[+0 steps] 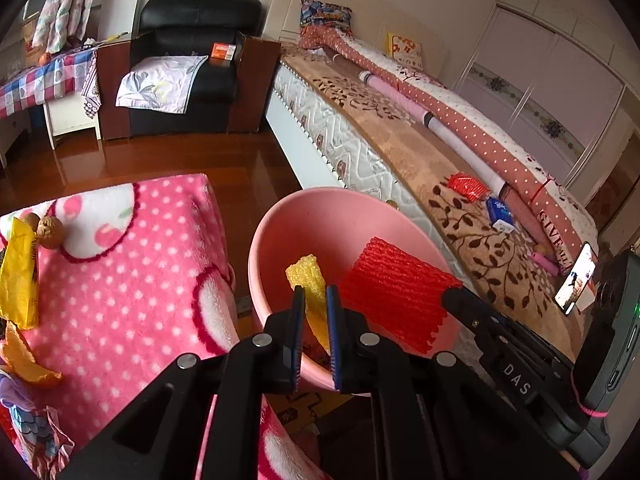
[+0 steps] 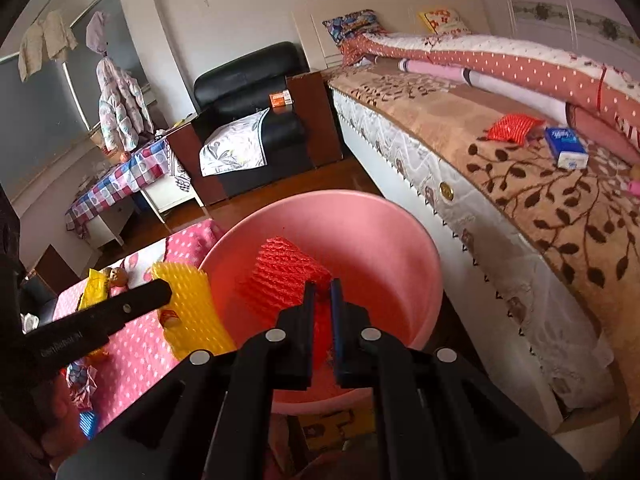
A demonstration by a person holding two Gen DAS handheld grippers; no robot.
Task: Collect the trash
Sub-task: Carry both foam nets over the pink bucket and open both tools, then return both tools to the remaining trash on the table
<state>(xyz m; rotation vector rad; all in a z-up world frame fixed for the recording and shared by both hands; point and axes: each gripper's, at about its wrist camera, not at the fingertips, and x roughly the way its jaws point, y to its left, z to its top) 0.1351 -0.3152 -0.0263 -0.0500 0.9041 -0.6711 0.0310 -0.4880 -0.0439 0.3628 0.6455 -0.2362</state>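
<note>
A pink basin stands between the pink dotted blanket and the bed. My left gripper is shut on a yellow foam net and holds it over the basin's near rim; the net also shows in the right wrist view. My right gripper is shut on a red foam net held over the basin; the net shows in the left wrist view too. More trash lies on the blanket: a yellow wrapper, orange peel, walnuts.
The bed on the right carries a red packet and a blue tissue pack. A phone stands at the bed's edge. A black armchair and a checked table stand beyond the wooden floor.
</note>
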